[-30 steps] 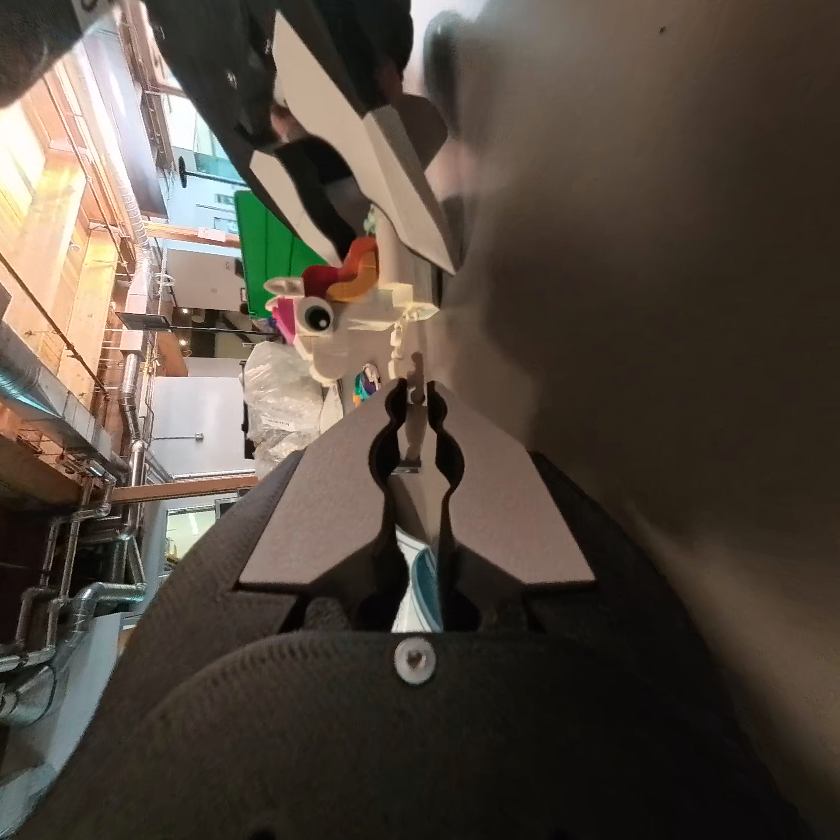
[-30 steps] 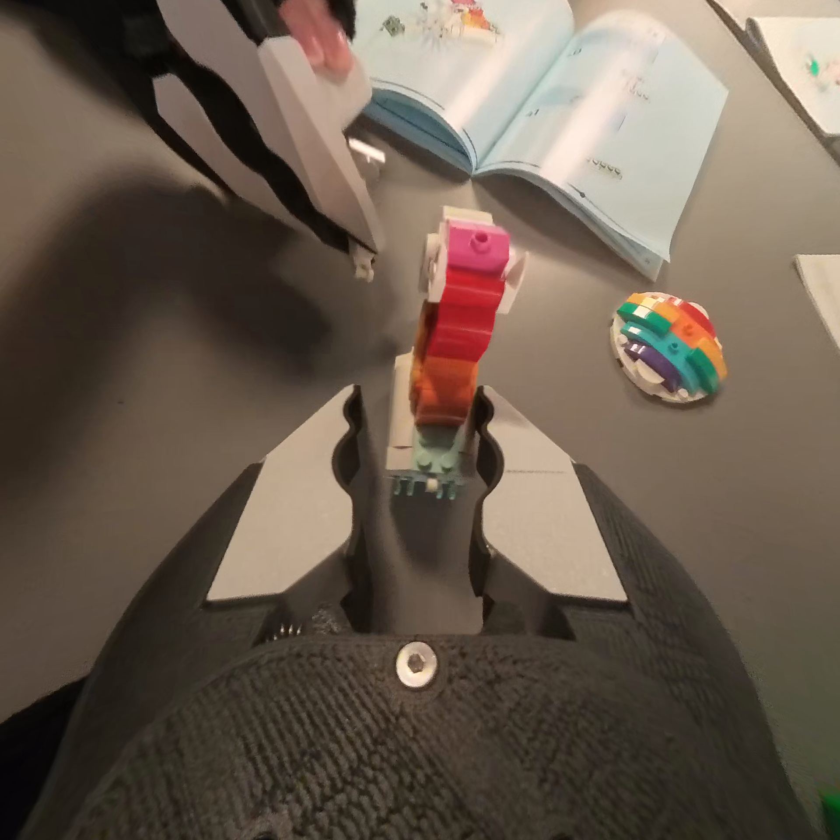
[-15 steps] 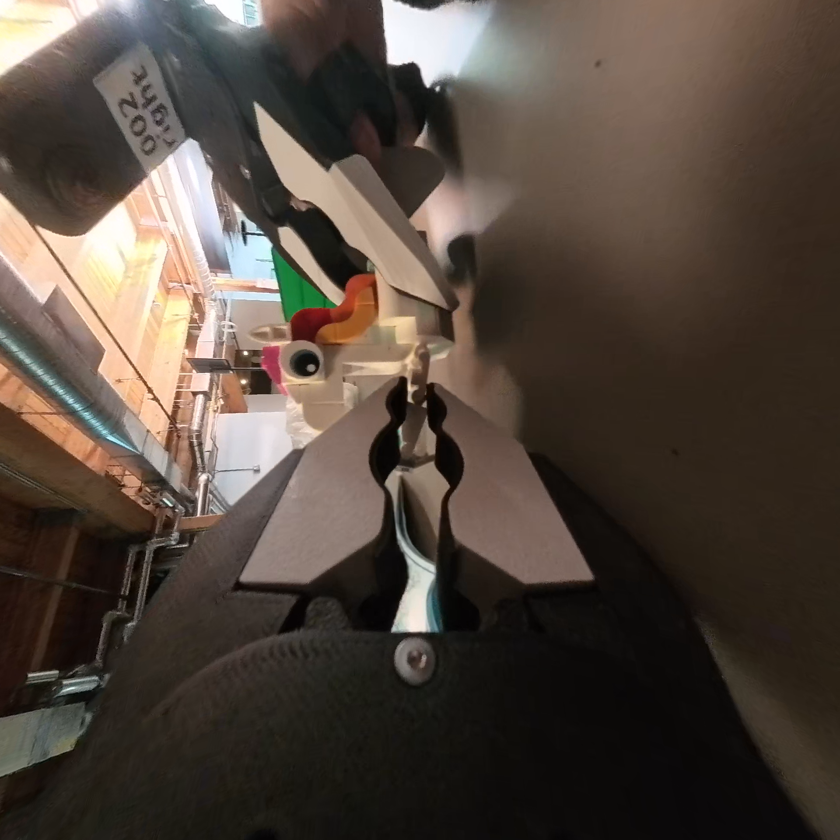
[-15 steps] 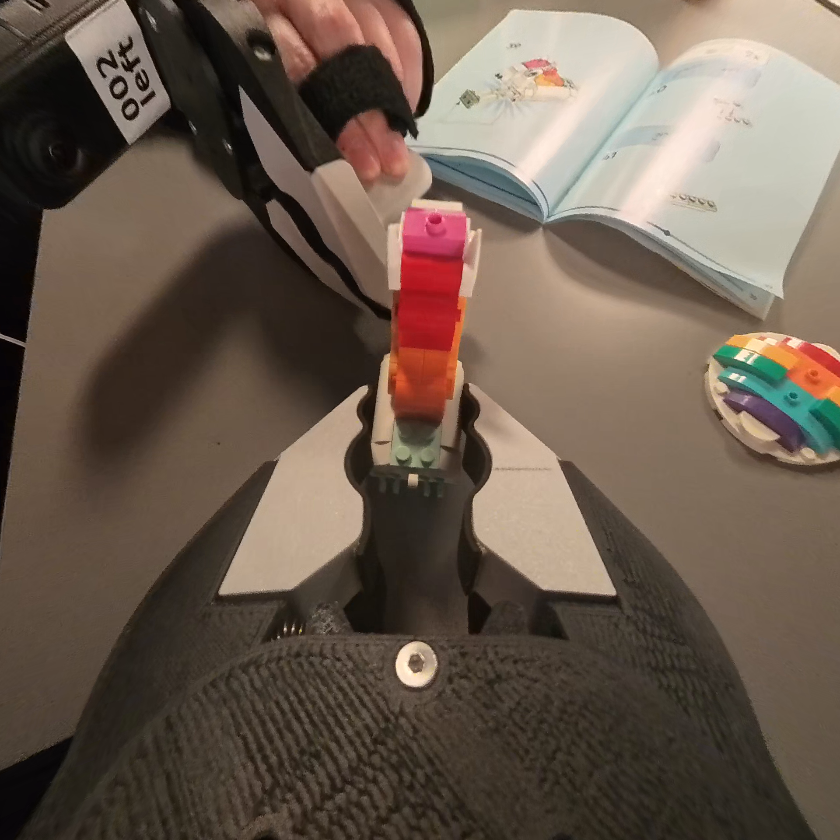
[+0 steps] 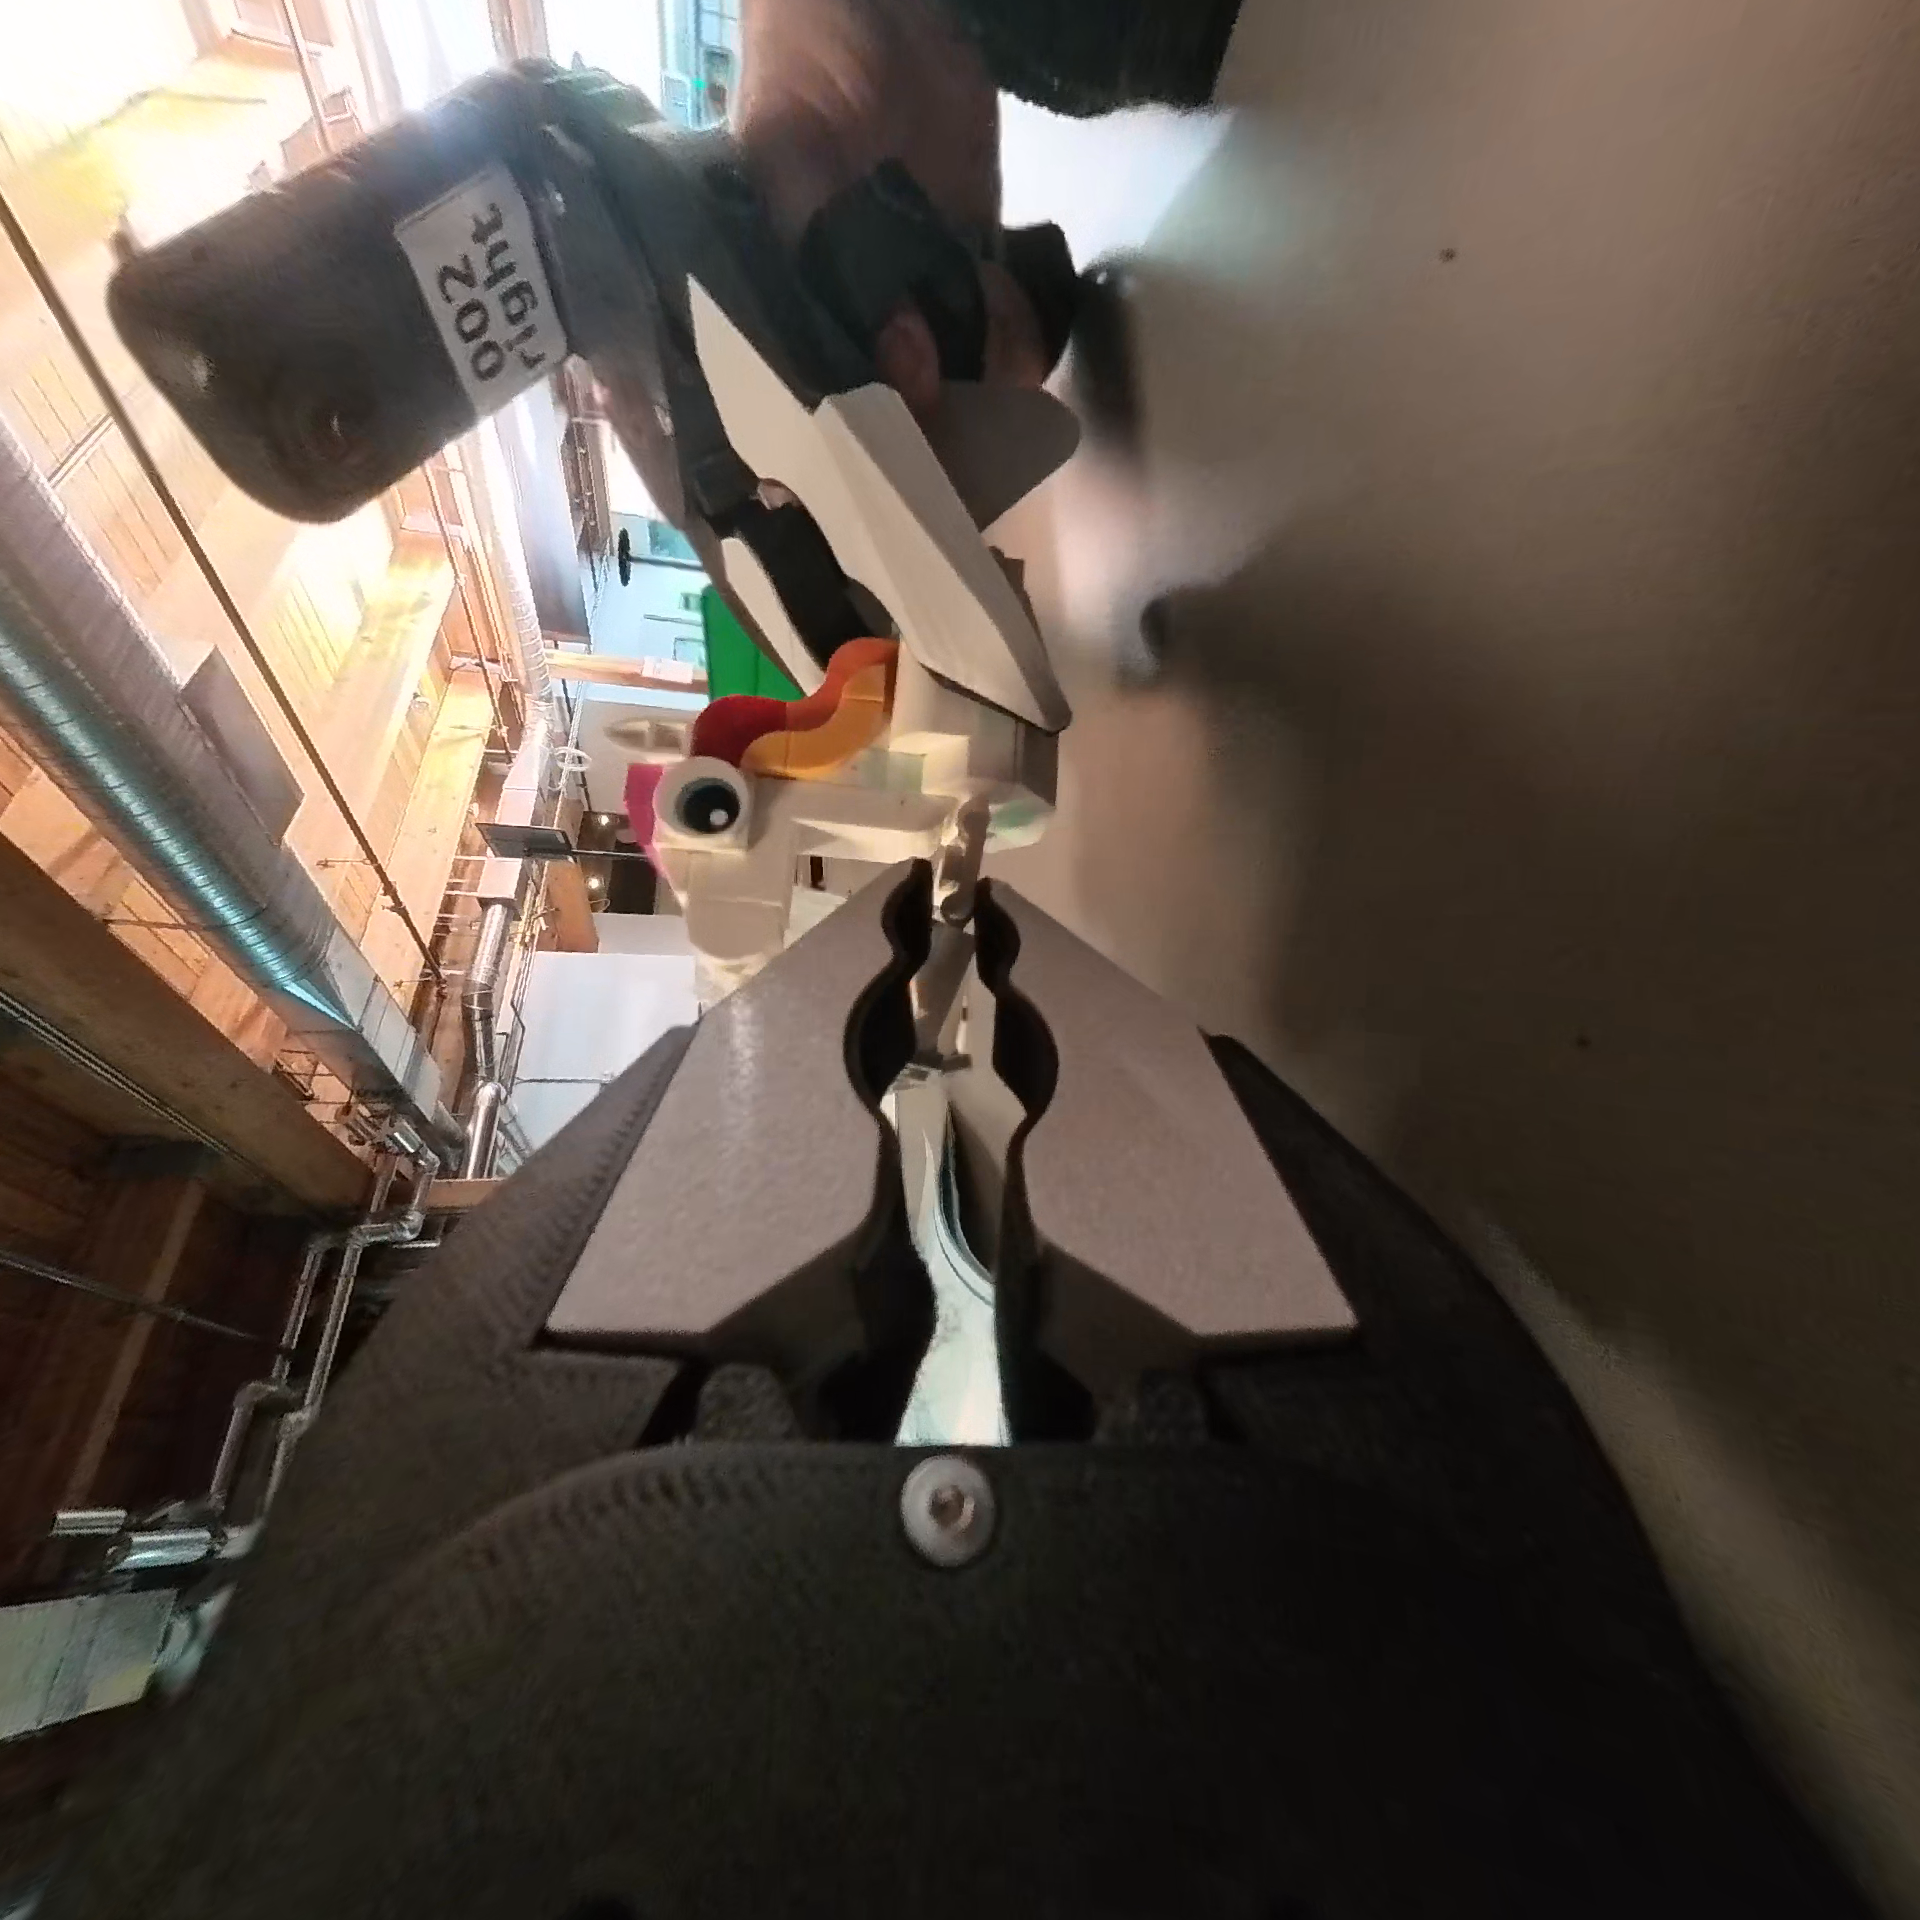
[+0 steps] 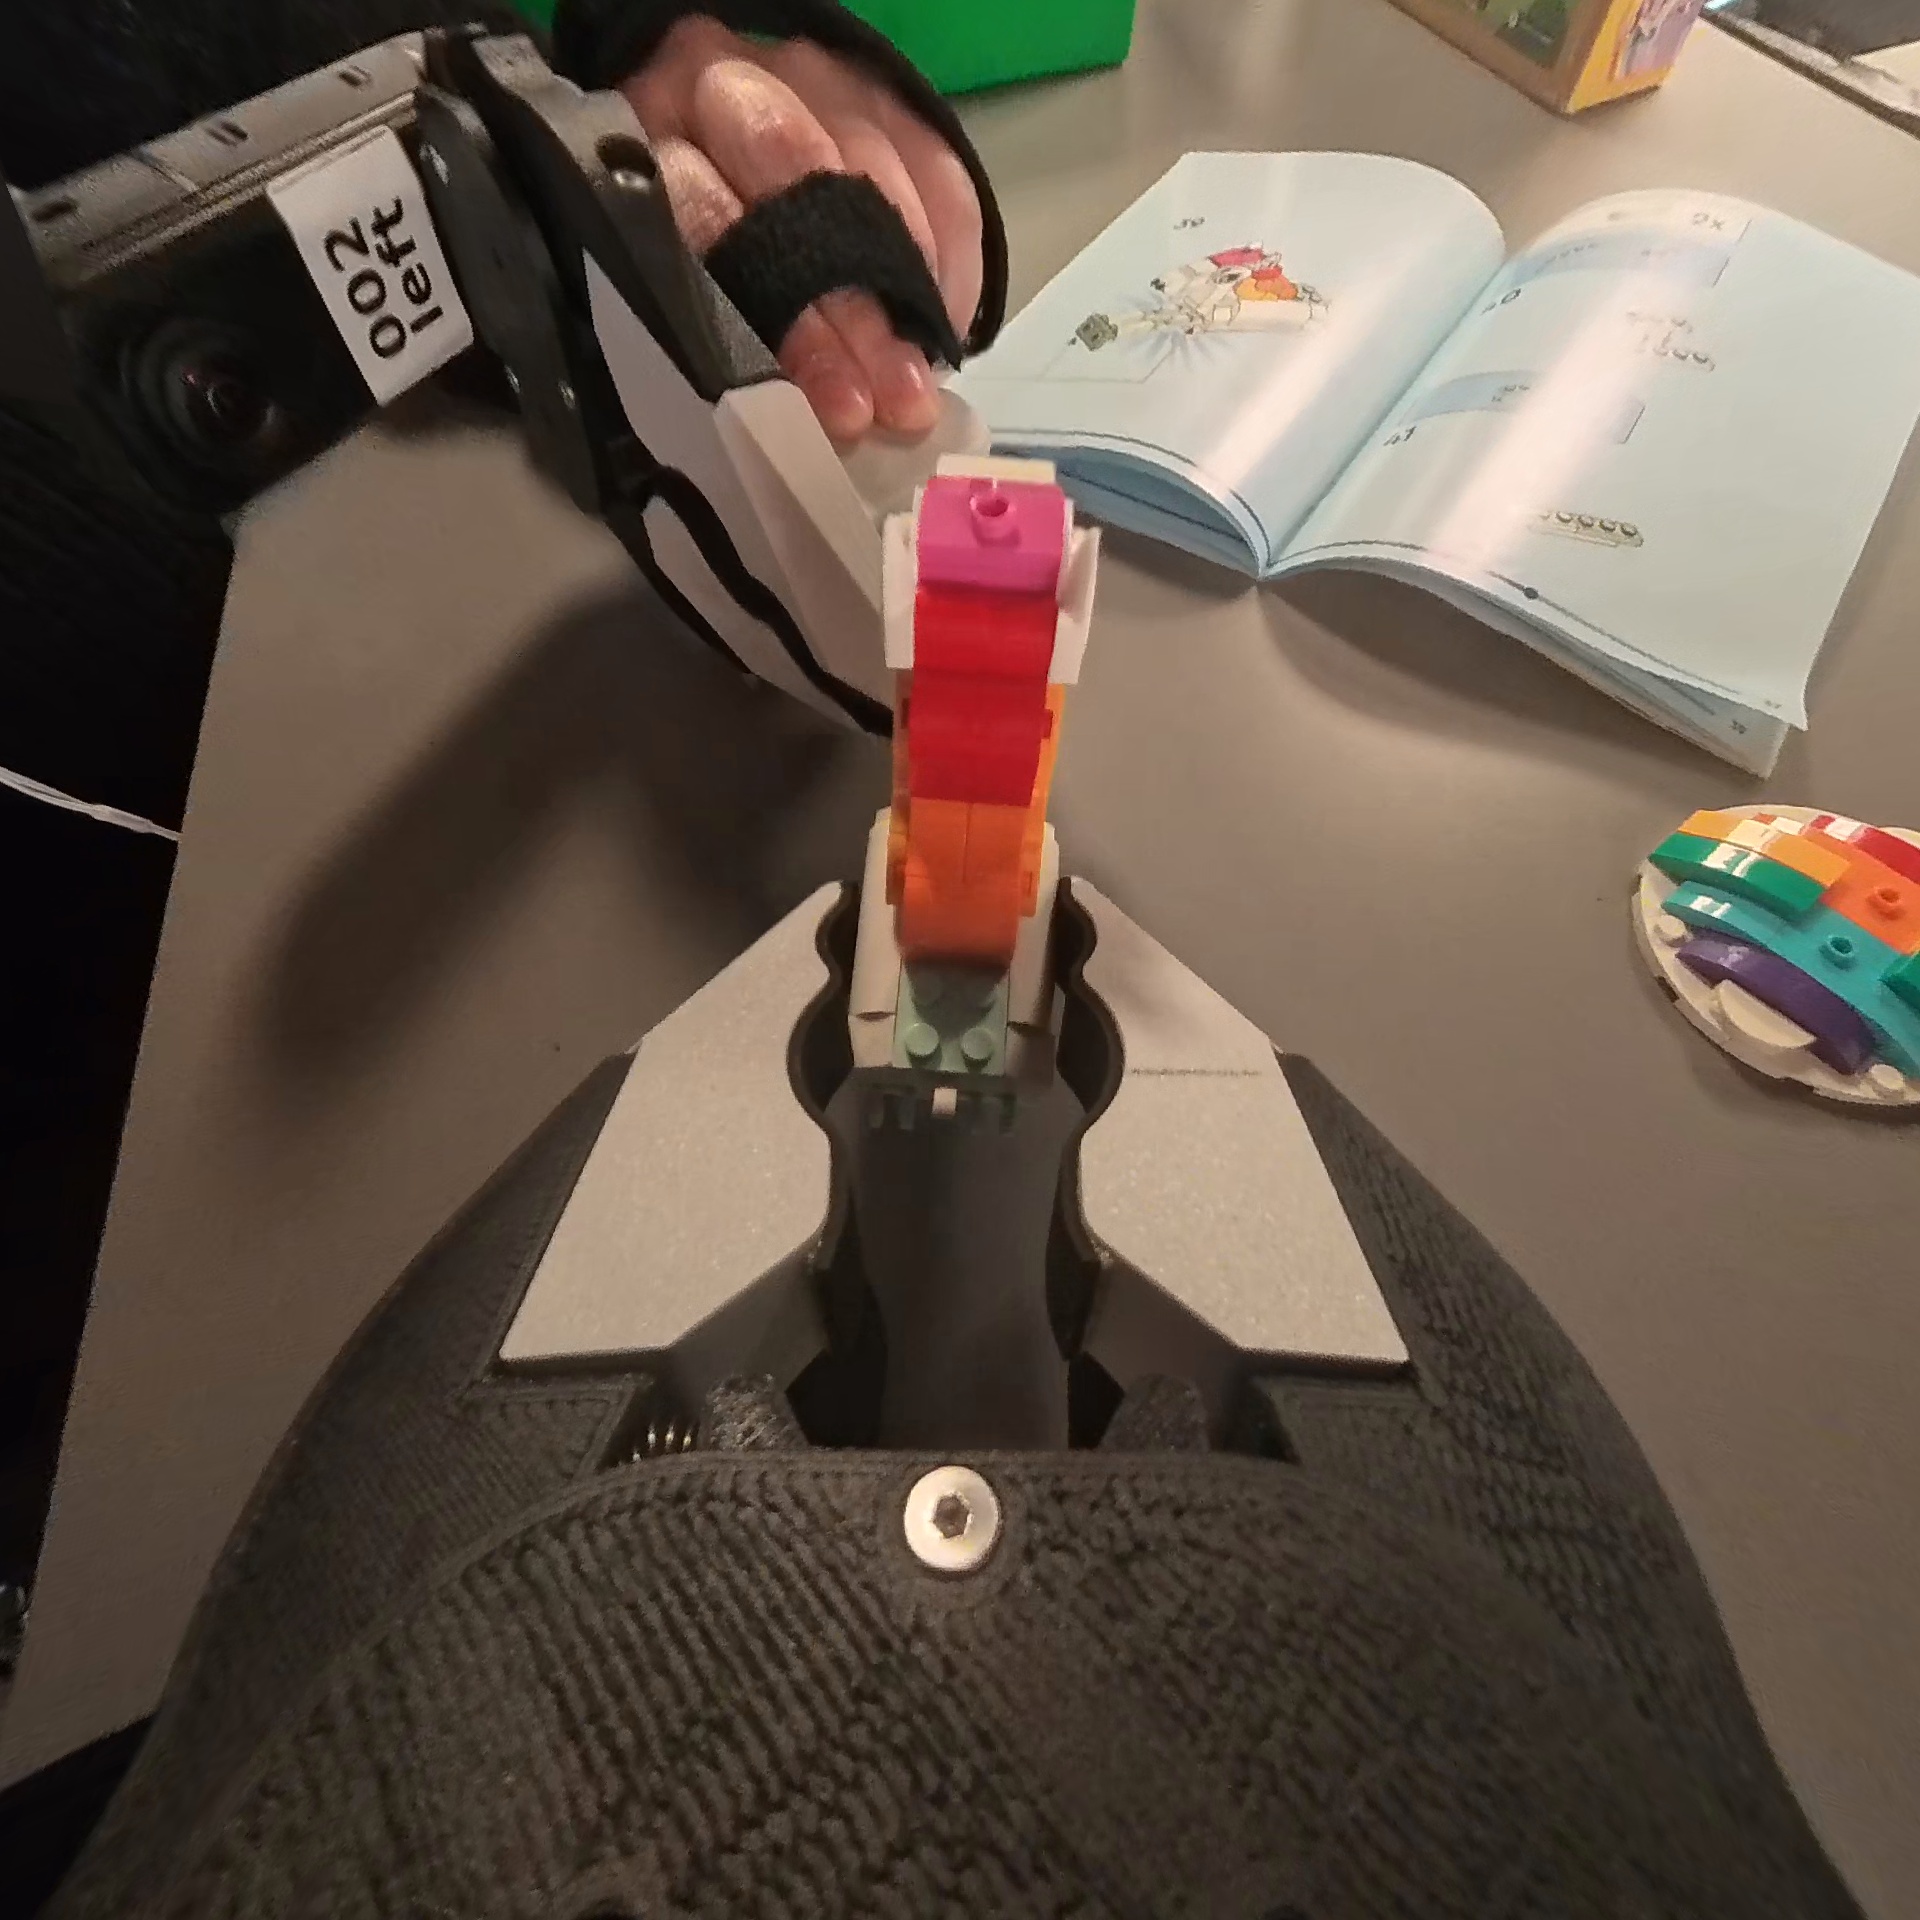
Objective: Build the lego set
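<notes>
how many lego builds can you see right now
2: the unicorn head clamped in the right gripper, and the round rainbow plate lying on the table. Loose pieces may be hidden.

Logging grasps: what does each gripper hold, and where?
Right gripper clamps the unicorn model at its rear end; left gripper pinches a small white piece.

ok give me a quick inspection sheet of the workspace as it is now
surface: grey table, matte.
job's things: unicorn model with rainbow mane held in the air; small white piece at its underside; open instruction booklet; round rainbow disc flat on table.
clutter: cardboard box and green block at far edge.
grippers: right gripper shut on model; left gripper shut on the white piece.
cables: nothing seen.
surroundings: metal ducts, wooden beams.
</notes>
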